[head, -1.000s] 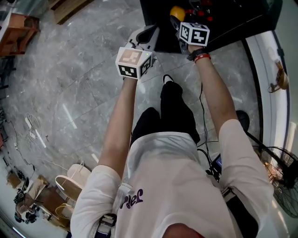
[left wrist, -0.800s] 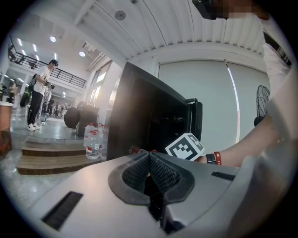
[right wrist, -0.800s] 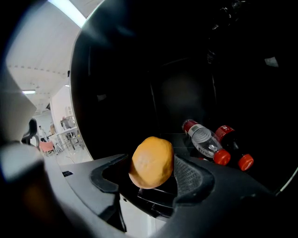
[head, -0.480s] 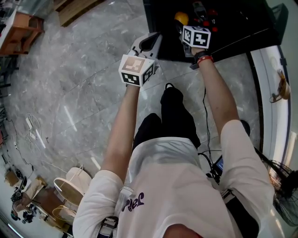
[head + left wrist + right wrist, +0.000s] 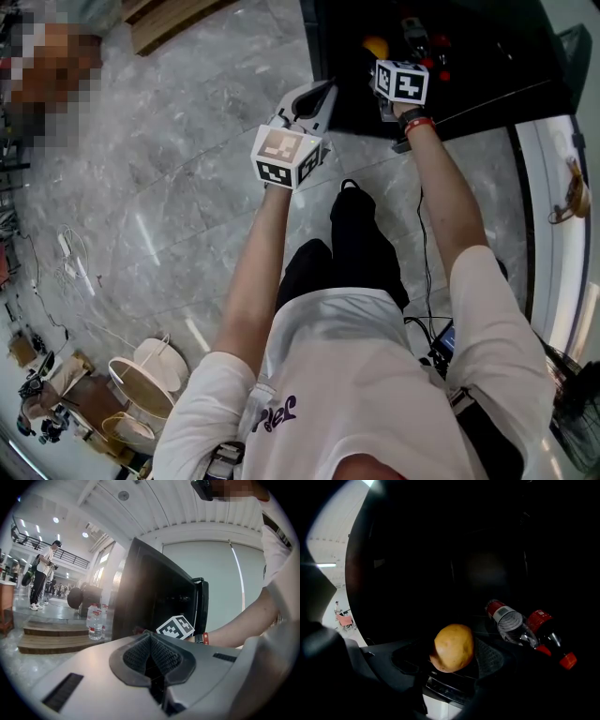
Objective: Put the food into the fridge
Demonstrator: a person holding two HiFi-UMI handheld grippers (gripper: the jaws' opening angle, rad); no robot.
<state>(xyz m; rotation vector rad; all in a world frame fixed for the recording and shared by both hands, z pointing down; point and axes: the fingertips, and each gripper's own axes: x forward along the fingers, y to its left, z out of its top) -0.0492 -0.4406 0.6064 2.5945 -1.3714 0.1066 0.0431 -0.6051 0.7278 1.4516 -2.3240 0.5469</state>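
Note:
My right gripper (image 5: pixel 380 49) reaches into the dark inside of the black fridge (image 5: pixel 487 56). It is shut on a round yellow-brown piece of food (image 5: pixel 452 648), which sits between its two wide-set jaws just above a shelf. In the head view the food (image 5: pixel 375 45) shows as a yellow spot ahead of the marker cube. My left gripper (image 5: pixel 317 94) hangs outside by the fridge's front left edge, shut and empty, its pads (image 5: pixel 136 656) pressed together.
Two bottles lie on the fridge shelf to the right of the food: a clear one with a red label (image 5: pixel 508 620) and a dark one with a red cap (image 5: pixel 551 637). Water bottles (image 5: pixel 95 623) stand on wooden steps. Round white fans (image 5: pixel 141 375) are on the marble floor.
My right gripper has carried the food a little deeper into the fridge and slightly lower. The left gripper has drifted slightly toward the fridge's edge. Both jaws stand as before.

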